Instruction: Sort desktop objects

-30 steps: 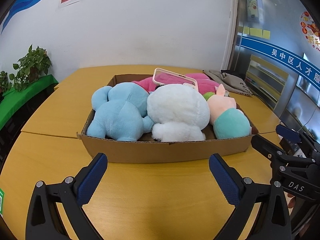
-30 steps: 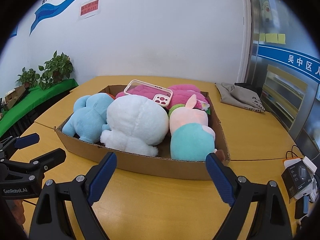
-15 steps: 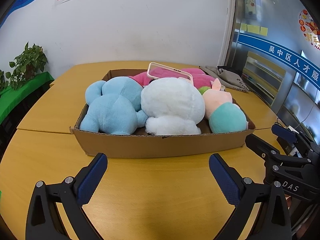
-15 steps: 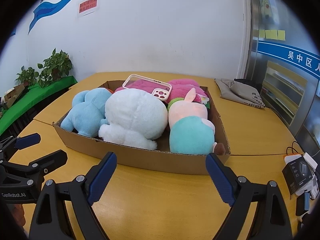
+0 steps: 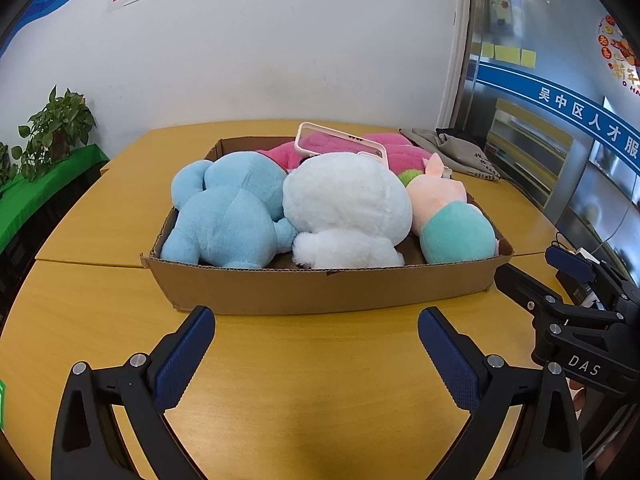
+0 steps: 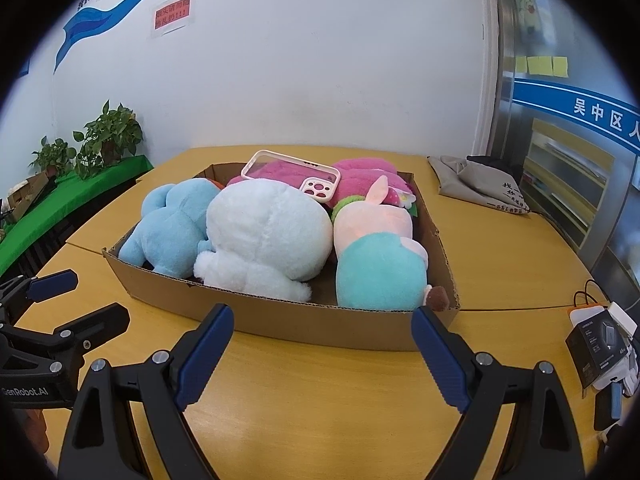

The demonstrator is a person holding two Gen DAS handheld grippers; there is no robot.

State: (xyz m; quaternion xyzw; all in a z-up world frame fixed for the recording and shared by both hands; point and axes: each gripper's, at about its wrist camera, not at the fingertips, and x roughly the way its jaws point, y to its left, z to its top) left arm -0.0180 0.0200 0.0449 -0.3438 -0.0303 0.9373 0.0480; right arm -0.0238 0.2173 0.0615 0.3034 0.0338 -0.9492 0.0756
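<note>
A shallow cardboard box (image 5: 320, 286) (image 6: 280, 316) sits on the yellow table. It holds a blue plush (image 5: 228, 216) (image 6: 168, 228), a white plush (image 5: 348, 208) (image 6: 264, 236), a pink-and-teal plush (image 5: 452, 224) (image 6: 376, 264) and a magenta plush (image 5: 360, 152) (image 6: 360, 176) at the back. A pink-rimmed phone case (image 5: 340, 142) (image 6: 296, 174) lies on top. My left gripper (image 5: 316, 350) is open and empty in front of the box. My right gripper (image 6: 322, 346) is open and empty, near the box's front wall.
A grey cloth bag (image 6: 480, 188) (image 5: 460, 156) lies at the table's back right. A black box and cables (image 6: 600, 352) sit at the right edge. Potted plants (image 6: 104, 140) stand on a green shelf to the left. A white wall is behind.
Both grippers have drawn a little nearer to the box and shifted slightly; the box looks larger and more central. Both jaws stay open.
</note>
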